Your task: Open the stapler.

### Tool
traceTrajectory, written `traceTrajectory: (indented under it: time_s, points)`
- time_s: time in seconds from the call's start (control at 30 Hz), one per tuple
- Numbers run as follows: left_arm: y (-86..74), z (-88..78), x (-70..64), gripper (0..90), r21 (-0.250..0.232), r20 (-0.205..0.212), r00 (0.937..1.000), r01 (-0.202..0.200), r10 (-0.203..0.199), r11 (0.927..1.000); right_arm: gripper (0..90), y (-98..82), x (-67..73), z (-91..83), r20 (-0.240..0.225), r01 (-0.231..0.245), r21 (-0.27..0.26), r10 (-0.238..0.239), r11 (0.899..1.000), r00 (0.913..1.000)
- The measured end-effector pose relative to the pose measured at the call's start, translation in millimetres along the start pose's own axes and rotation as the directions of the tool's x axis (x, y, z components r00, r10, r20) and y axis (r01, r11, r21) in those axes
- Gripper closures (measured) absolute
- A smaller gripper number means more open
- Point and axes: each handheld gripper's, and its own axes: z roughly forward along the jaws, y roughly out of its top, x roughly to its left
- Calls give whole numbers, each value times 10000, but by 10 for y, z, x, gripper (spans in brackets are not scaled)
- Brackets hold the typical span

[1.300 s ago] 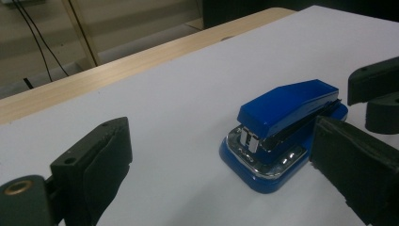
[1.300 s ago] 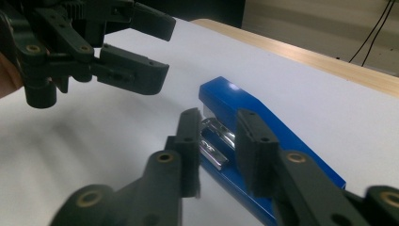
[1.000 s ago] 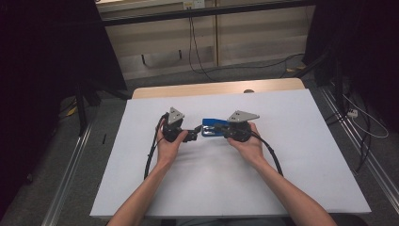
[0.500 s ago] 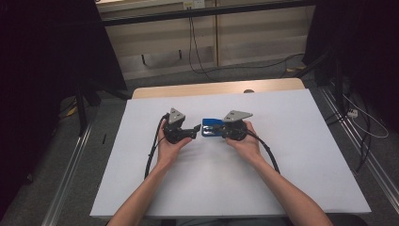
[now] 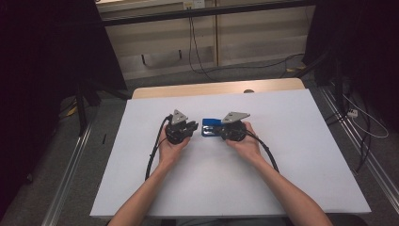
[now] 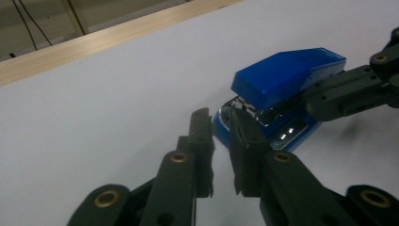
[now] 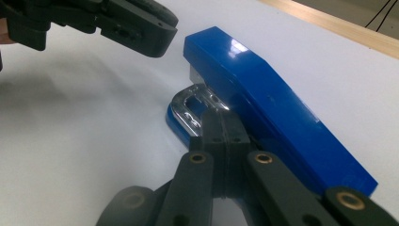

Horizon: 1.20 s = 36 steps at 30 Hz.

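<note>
A blue stapler (image 5: 211, 126) (image 6: 287, 75) (image 7: 273, 99) lies flat on the white table top (image 5: 282, 155), between the two hands. My left gripper (image 5: 194, 127) (image 6: 219, 117) points at the stapler's front end from the left; its jaws stand a narrow gap apart with nothing between them, just short of the chrome mouth. My right gripper (image 5: 221, 131) (image 7: 221, 115) comes in from the right along the stapler's near side. Its jaws are pressed together, and their tips rest against the chrome part between the blue top and base.
A wooden strip (image 5: 216, 88) runs along the table's far edge. Beyond it are a floor with cables (image 5: 197, 52) and dark stands on both sides. Black cables (image 5: 153, 155) trail from both grippers across the table.
Both grippers have drawn a little closer to each other, the right one sliding left along the stapler. The stapler has stayed put.
</note>
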Motion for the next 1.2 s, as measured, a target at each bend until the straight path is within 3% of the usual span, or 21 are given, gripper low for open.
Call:
traceTrajectory:
  time_s: [0.07,0.13,0.57,0.87,1.1,1.13,1.2]
  points:
    - [-2,11,-25,877,117,9,9999,-125,125,9999,900,6,9,7,60,319,117,-319,9994,9995]
    - [-1,19,-43,900,215,47,9998,-183,182,9996,900,8,7,16,73,349,223,-351,9991,9994]
    - [0,113,-37,900,572,62,10000,59,-63,9983,900,18,3,62,238,292,652,-309,9974,9992]
    - [26,230,-41,900,850,-9,9993,-369,371,9957,900,20,0,65,165,291,685,-303,9972,9994]
    - [26,243,-51,900,715,51,9998,-193,190,9973,900,20,0,66,182,258,685,-271,9973,9995]
    - [30,223,-30,900,631,257,9997,-31,14,9980,900,20,1,66,187,283,687,-297,9972,9994]
    - [44,214,-51,900,618,171,9998,-135,125,9980,900,20,1,66,188,265,688,-279,9973,9994]
